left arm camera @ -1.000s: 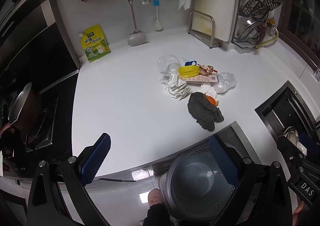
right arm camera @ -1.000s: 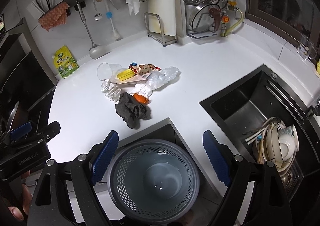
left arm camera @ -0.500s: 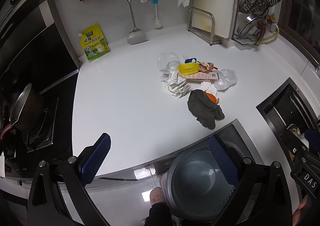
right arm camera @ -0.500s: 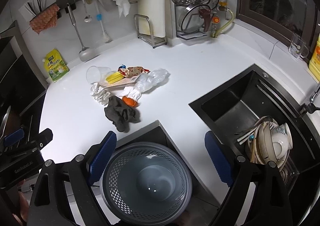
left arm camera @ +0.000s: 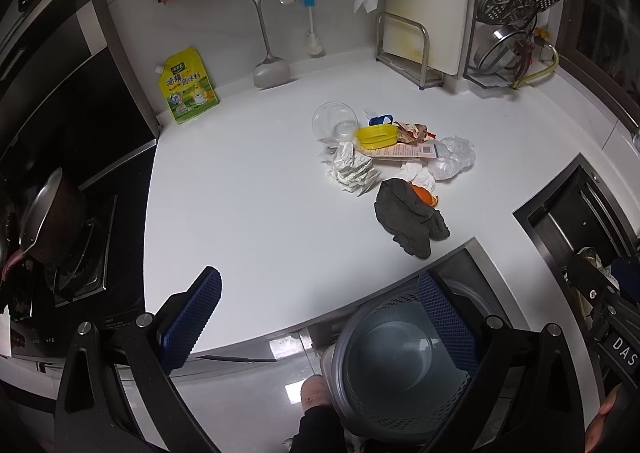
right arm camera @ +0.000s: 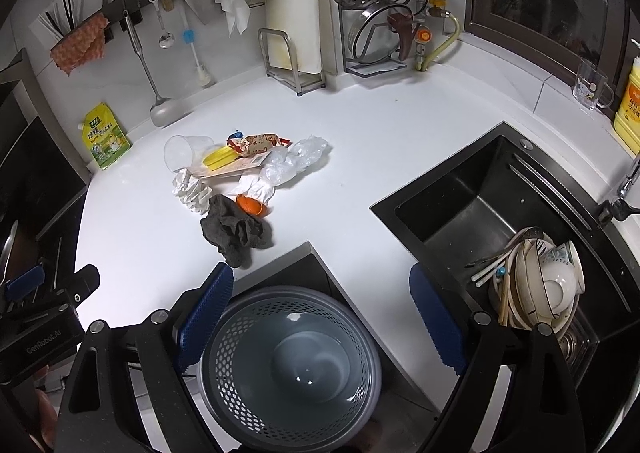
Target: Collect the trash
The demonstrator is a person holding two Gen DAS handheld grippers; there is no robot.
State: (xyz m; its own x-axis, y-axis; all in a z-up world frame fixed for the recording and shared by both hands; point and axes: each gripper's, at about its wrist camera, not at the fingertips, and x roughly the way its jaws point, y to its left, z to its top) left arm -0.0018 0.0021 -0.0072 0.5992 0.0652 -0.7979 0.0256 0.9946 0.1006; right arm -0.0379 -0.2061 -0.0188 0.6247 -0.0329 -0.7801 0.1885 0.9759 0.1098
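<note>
Above the near edge of the white counter [left arm camera: 248, 193], the left gripper [left arm camera: 320, 317] hangs with its blue-padded fingers [left arm camera: 188, 317] spread wide, holding nothing and touching nothing. The right gripper [right arm camera: 320, 317] is likewise spread wide and empty, poised over the grey mesh bin [right arm camera: 290, 369] that stands on the floor in the counter's notch.

The trash lies in one heap toward the middle of the counter, well apart from both grippers: a clear plastic cup [left arm camera: 335, 127] on its side, a yellow lid [left arm camera: 377, 135], a crumpled snack wrapper [left arm camera: 414, 131], a flat printed card [left arm camera: 408, 152], crumpled white paper [left arm camera: 352, 171], a clear plastic bag [left arm camera: 454, 157], and an orange peel [left arm camera: 425, 195] touching a dark grey rag [left arm camera: 408, 219].

In the left wrist view the bin is partly covered by the right-hand finger, and the black sink [right arm camera: 492, 205] is cut off at the frame's edge. What the small blue item [left arm camera: 380, 120] behind the lid is cannot be made out.

Both grippers point forward and downward at the counter, side by side; each one's black body appears at the edge of the other's view.
</note>
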